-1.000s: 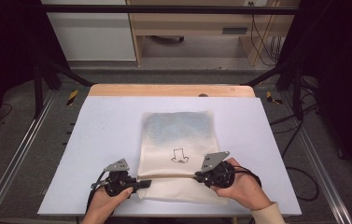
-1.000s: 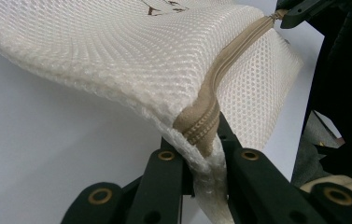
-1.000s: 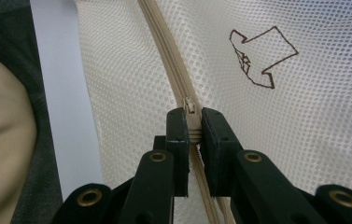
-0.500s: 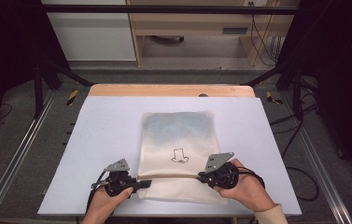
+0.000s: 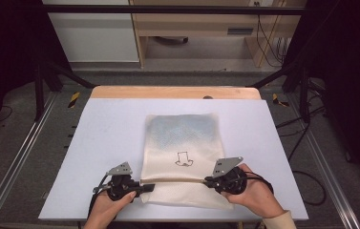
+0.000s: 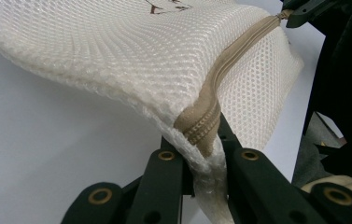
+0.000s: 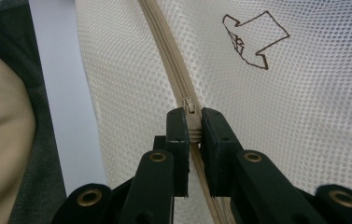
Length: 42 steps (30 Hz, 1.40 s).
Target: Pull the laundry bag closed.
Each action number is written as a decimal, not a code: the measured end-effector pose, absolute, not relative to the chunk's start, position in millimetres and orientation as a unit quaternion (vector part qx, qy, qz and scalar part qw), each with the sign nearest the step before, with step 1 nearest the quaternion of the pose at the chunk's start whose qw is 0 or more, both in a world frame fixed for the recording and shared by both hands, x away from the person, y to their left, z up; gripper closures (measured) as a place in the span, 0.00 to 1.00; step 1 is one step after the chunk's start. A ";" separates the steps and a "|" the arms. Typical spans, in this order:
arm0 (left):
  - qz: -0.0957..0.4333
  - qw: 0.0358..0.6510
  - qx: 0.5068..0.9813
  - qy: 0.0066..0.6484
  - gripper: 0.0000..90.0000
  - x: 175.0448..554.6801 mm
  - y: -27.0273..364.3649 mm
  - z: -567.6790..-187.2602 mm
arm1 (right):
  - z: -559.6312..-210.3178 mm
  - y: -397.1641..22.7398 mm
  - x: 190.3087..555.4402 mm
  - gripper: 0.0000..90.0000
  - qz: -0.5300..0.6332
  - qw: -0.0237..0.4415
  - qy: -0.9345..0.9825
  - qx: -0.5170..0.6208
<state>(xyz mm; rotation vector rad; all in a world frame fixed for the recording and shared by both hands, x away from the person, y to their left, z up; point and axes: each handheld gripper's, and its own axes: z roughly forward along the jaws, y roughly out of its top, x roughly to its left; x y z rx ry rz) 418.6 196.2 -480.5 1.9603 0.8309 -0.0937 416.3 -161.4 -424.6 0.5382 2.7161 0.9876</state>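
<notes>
Lying flat on the pale table (image 5: 96,143), the cream mesh bag (image 5: 180,143) sits at the near middle of the surface, its long side running away from the person. A wooden strip (image 5: 175,92) borders the far edge of the table, and metal rails (image 5: 20,157) run along the floor on either side. Nothing else rests on the table near the bag, and nothing stands between the grippers and it. A tan zipper (image 5: 177,181) crosses the bag close to its near end, from one side edge to the other.

The left gripper (image 5: 142,187) is clamped on the bag's left edge: in the left gripper view its jaws pinch the mesh and the end of the zipper tape (image 6: 201,126) between them, lifting that corner slightly off the table. The right gripper (image 5: 209,181) is at the zipper's other end; in the right gripper view its jaws are closed tight on the zipper pull (image 7: 191,119), with the closed zipper running away ahead of them.

A small dark outline drawing (image 5: 184,159), an angular arrow-like shape, is printed on the mesh just beyond the zipper; in the right gripper view the same mark (image 7: 253,39) shows. No readable lettering or brand is visible.
</notes>
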 end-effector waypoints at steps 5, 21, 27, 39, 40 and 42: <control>-0.037 0.484 0.804 0.342 0.94 418.7 196.8 -479.9 | -425.1 -165.8 415.9 0.91 0.336 0.102 0.918 0.186; -0.037 0.484 0.805 0.340 0.94 419.2 197.3 -479.5 | -427.6 -176.5 415.4 0.91 0.337 0.100 0.915 0.197; -0.037 0.484 0.805 0.341 0.94 418.9 197.2 -479.3 | -428.5 -179.8 415.2 0.91 0.339 0.098 0.914 0.201; -0.037 0.484 0.806 0.339 0.94 419.0 196.8 -479.5 | -428.6 -191.2 414.4 0.91 0.338 0.104 0.910 0.215; -0.037 0.484 0.806 0.339 0.94 419.0 196.8 -479.5 | -428.6 -191.2 414.4 0.91 0.338 0.104 0.910 0.215; -0.037 0.485 0.804 0.341 0.94 418.9 197.1 -479.1 | -428.7 -192.4 414.1 0.91 0.339 0.103 0.910 0.216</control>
